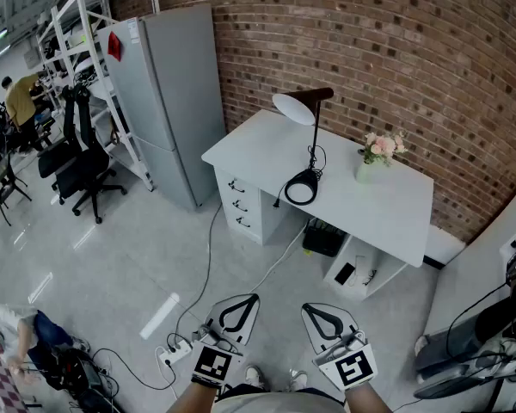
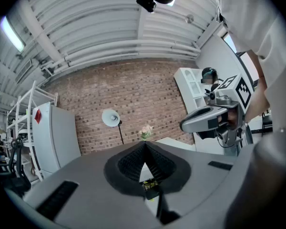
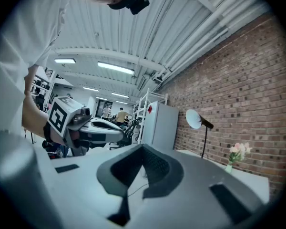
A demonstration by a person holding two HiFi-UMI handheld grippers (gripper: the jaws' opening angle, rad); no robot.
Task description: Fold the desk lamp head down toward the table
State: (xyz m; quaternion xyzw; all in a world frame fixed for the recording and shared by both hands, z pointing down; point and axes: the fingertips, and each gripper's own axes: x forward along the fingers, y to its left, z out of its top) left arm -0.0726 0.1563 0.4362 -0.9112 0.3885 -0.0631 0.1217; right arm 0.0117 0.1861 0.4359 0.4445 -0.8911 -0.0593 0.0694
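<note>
the desk lamp [image 1: 308, 149] stands on the white desk [image 1: 387, 218] against the brick wall, in the upper middle of the head view. its round black base [image 1: 302, 187] sits near the desk's front edge. a thin stem rises from the base, so the lamp's long axis is upright. at the top a short dark arm carries the white lamp head [image 1: 293, 108], which is raised and tips toward the left of the frame, not yet folded down. a small vase of pink flowers [image 1: 381, 151] stands on the desk to the right of the lamp, well apart from it. both claws are at the bottom of the head view, over open floor and well apart from the desk, so the lamp lies straight up the frame from them. the right gripper [image 1: 308, 308] lines up almost directly below the base, while the left gripper [image 1: 255, 298] sits a little further left. by that, the right hand looks slightly nearer. each gripper view shows the lamp small and far beyond its jaw tips. both claws are clenched, jaws meeting at a point with nothing between them. the coming move seems to be a long reach forward before any contact with the head.
</note>
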